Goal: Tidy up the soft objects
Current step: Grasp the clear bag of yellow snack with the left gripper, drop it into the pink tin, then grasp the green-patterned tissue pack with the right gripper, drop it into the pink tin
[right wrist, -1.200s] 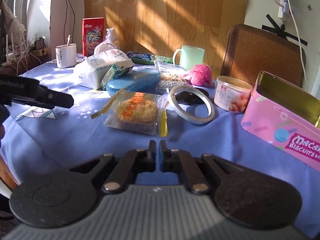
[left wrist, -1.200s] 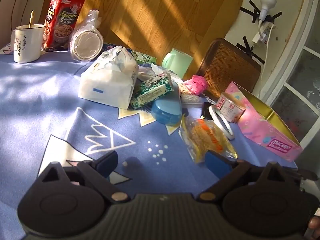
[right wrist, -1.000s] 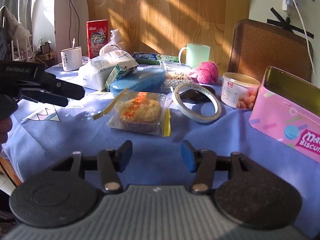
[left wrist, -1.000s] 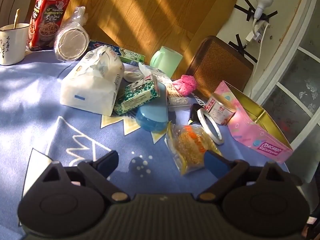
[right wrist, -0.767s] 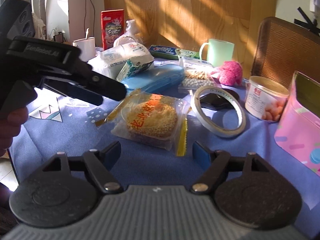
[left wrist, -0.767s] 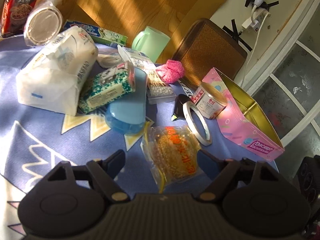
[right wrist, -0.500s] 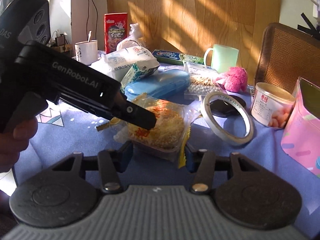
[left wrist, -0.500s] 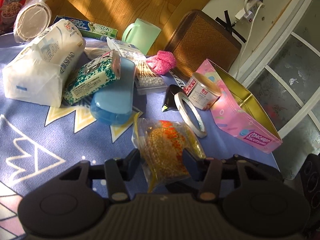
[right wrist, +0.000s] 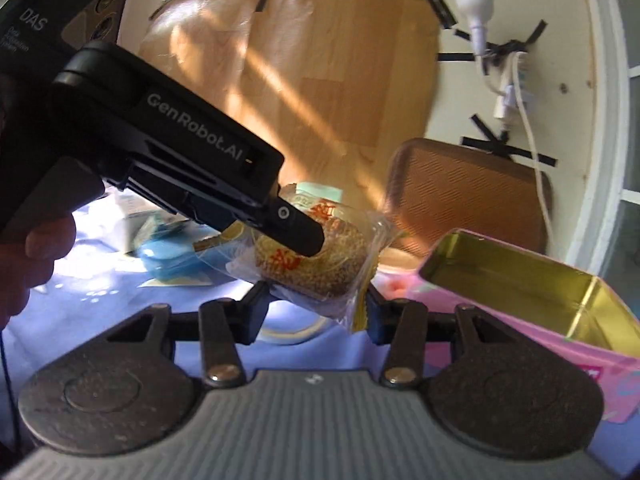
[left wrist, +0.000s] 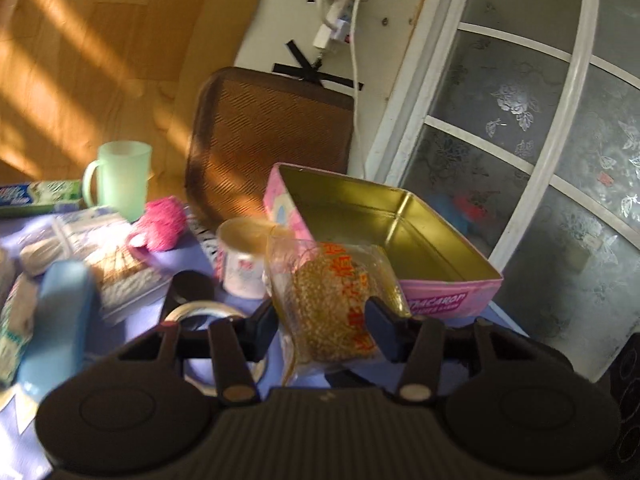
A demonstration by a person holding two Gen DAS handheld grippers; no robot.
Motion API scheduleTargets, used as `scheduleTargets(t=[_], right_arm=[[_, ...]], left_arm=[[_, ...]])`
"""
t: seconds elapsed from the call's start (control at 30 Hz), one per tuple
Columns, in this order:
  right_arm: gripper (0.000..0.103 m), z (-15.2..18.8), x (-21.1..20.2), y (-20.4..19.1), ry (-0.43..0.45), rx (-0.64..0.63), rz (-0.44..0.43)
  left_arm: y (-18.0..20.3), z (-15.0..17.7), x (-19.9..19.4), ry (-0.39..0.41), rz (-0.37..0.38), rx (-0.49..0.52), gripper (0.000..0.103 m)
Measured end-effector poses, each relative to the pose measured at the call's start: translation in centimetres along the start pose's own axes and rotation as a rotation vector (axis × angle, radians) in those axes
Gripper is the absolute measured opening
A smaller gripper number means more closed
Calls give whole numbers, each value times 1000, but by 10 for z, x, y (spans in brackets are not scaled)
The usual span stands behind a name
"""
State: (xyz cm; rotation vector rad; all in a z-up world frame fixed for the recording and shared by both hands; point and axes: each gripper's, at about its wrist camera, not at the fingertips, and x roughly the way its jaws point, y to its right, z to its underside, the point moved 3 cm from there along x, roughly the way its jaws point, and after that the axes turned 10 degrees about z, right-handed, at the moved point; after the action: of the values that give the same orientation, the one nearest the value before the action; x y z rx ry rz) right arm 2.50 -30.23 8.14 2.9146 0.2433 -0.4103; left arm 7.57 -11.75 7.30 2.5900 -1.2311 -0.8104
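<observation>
A clear packet with a golden scrubber and orange lettering is off the table, held between both grippers. My left gripper is shut on its sides; it also shows in the right wrist view as a black body with one finger across the packet. My right gripper is shut on the packet's near end. The open pink biscuit tin with a gold inside stands just beyond the packet, to the right. A pink fluffy object lies at the left.
On the blue cloth lie a tape ring, a white cup, a blue case, a cotton-swab box and a green mug. A brown chair back stands behind the tin.
Both grippers have closed on the scrubber packet and lifted it off the table, moving it right toward the pink tin. Both views have tilted upward.
</observation>
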Motion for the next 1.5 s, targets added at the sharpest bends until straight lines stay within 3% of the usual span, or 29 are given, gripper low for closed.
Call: scheduleTargets(t=[0.17, 0.3, 0.4, 0.53, 0.63, 0.7, 0.73, 0.93, 1.03, 1.13, 1.23, 1.37, 1.43, 1.5], right_arm=[[52, 3, 24, 57, -20, 69, 163], [52, 12, 46, 86, -83, 117, 284], [52, 22, 41, 97, -103, 162, 335], [52, 26, 22, 103, -57, 273, 326], [50, 19, 8, 93, -11, 336, 258], [38, 13, -1, 76, 2, 335, 171], [37, 8, 1, 65, -1, 322, 116], [36, -8, 25, -20, -118, 262, -193], [36, -23, 38, -62, -153, 227, -311], [36, -43, 58, -90, -217, 307, -429], [37, -58, 85, -112, -291, 405, -494], [37, -62, 115, -135, -392, 477, -540], [25, -57, 117, -139, -428, 490, -546], [22, -54, 107, -130, -424, 524, -550]], left_arm=[[27, -37, 81, -3, 65, 48, 49], [32, -40, 132, -43, 47, 24, 48], [33, -31, 138, -50, 30, 13, 48], [29, -21, 105, -9, 26, 37, 48], [16, -11, 63, 27, 14, 37, 48], [0, 0, 30, 44, -15, 16, 48], [-9, 7, 14, 46, -36, 1, 48], [-64, 60, -78, 51, -193, -112, 48], [-88, 81, -126, 100, -254, -200, 48], [-108, 97, -170, 161, -325, -262, 48], [-125, 108, -202, 201, -376, -318, 48], [-134, 119, -222, 228, -386, -361, 49], [-134, 121, -223, 228, -382, -361, 49], [-131, 123, -221, 224, -368, -358, 48]])
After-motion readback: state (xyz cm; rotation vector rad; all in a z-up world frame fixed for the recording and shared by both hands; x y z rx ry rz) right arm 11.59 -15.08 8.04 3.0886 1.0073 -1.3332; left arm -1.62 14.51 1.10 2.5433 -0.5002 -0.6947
